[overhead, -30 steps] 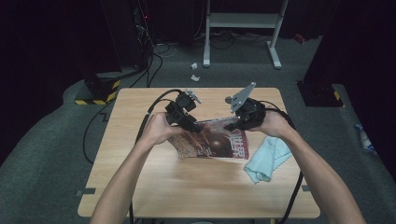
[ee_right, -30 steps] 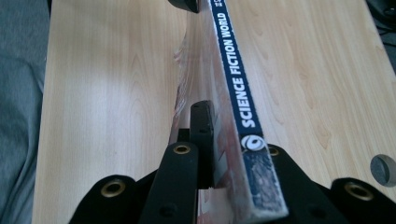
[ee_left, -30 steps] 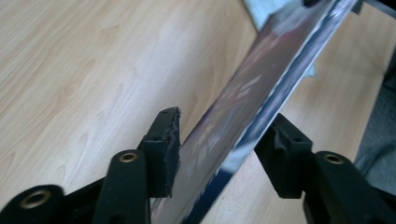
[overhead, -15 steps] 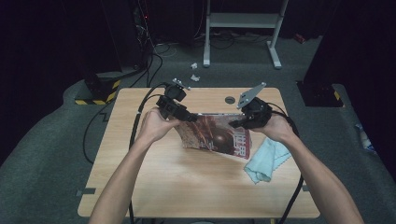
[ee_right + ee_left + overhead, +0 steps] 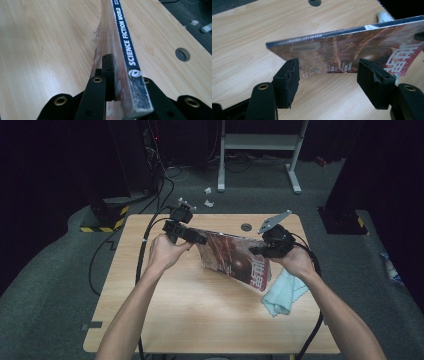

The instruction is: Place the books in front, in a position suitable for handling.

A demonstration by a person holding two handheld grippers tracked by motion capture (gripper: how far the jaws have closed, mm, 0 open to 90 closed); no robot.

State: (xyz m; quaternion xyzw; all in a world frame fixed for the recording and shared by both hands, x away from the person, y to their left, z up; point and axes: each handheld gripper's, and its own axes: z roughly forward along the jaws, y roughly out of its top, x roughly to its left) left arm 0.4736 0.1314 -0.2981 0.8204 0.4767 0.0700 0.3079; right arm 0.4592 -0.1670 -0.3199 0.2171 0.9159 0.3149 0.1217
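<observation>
A magazine [image 5: 235, 262] with a dark reddish cover is held tilted above the wooden table [image 5: 200, 320]. My right gripper [image 5: 265, 251] is shut on its right end near the spine. In the right gripper view that gripper [image 5: 116, 83] clamps the pages just under the dark spine [image 5: 125, 37], which reads SCIENCE FICTION WORLD. My left gripper [image 5: 196, 238] stands open at the magazine's left end. In the left gripper view its jaws [image 5: 328, 82] are spread wide in front of the cover [image 5: 362, 55]; whether they touch it I cannot tell.
A light blue cloth [image 5: 282, 292] lies crumpled on the table under the right hand. A round hole [image 5: 246, 226] sits near the table's far edge. Cables trail off the table's left side. A metal stand [image 5: 260, 150] is on the floor beyond.
The left gripper has drawn back to the left and up a little. The magazine has risen at its left end and stands more on edge, the right gripper still clamped on it.
</observation>
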